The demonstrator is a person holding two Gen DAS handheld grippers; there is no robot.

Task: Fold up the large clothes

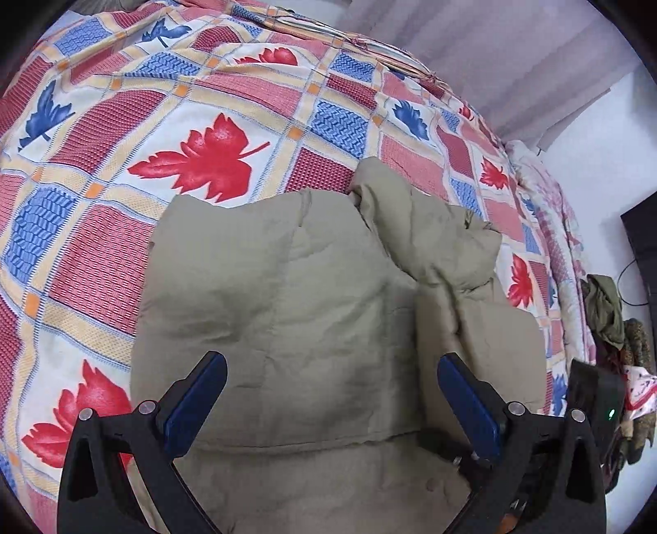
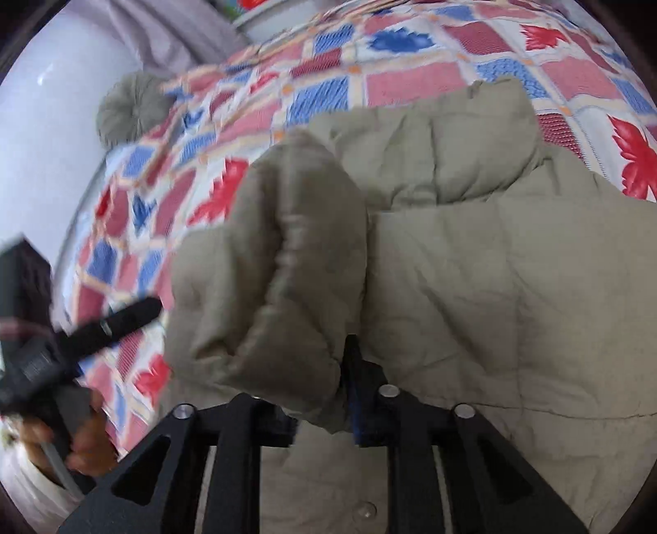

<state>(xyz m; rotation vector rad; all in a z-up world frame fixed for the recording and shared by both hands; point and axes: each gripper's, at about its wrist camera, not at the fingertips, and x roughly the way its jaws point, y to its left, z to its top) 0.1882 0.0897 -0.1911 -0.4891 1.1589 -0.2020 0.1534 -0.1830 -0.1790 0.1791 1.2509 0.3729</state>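
A khaki padded jacket (image 1: 312,295) lies on a bed under a quilt (image 1: 197,164) printed with red and blue leaves. My left gripper (image 1: 332,382) hovers over the jacket's body, open wide, with no cloth pinched between its blue pads (image 1: 468,402). In the right wrist view a bulging fold of the jacket's sleeve (image 2: 287,263) fills my right gripper (image 2: 308,357). It presses against the one visible finger (image 2: 355,369) and hides the other. The rest of the jacket (image 2: 513,287) spreads to the right. The left gripper (image 2: 119,320) appears blurred at the left, held by a hand (image 2: 86,443).
A round grey cushion (image 2: 131,107) sits at the bed's far edge by a pale curtain (image 2: 172,37). Beside the bed lies a heap of dark clothes (image 1: 607,312), with dark furniture (image 1: 640,234) behind it. A black device with a green light (image 1: 595,398) shows at the right.
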